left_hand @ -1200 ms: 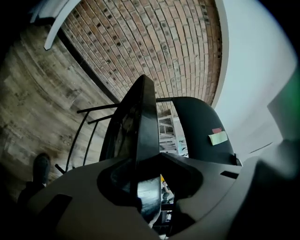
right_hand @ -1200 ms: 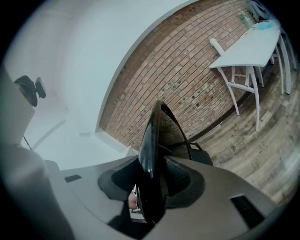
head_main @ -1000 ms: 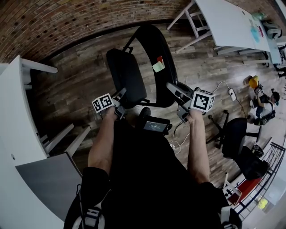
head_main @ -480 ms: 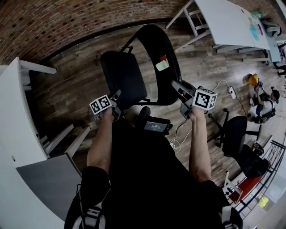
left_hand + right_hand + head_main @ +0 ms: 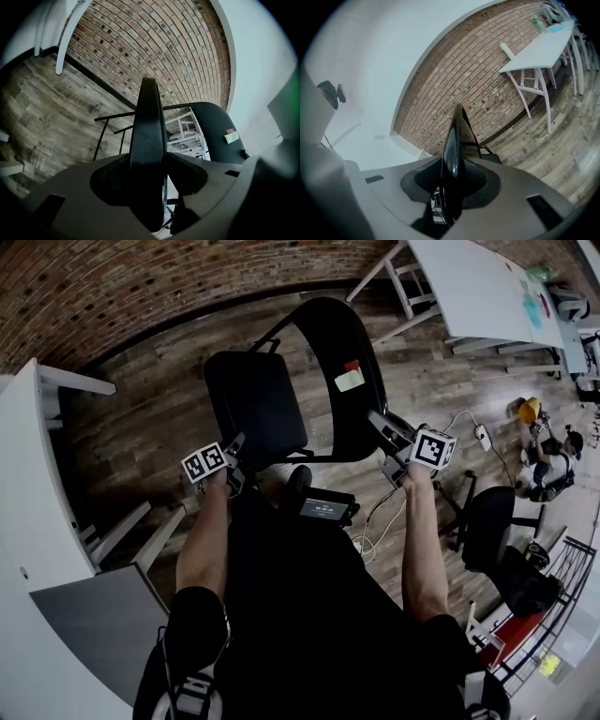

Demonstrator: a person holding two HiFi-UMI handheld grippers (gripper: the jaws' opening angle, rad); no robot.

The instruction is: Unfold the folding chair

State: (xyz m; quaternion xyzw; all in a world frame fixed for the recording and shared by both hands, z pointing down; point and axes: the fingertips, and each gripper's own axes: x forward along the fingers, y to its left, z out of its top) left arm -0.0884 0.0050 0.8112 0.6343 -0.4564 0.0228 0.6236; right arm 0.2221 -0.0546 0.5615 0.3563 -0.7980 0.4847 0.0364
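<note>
Between our left tongs (image 5: 151, 161) we see the seat (image 5: 147, 117) edge of the folding chair (image 5: 330, 345), jaws opening, gap on one side; our right tongs (image 5: 452, 164) clamp narrow on the backrest (image 5: 454, 133) rim; chair stands on wood floor (image 5: 159, 418) just ahead of both tongs.

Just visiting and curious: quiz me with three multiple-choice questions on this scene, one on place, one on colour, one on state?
1. Where is the green tag? A on the backrest; B on the seat; C on the floor.
2. What colour is the chair? A white; B black; C red.
3. The right gripper is: A open and empty; B shut on the backrest's edge; C holding a cable.
A: the tag sits on the backrest. B: seat and backrest look black. B: its own view shows the edge clamped between its jaws.
</note>
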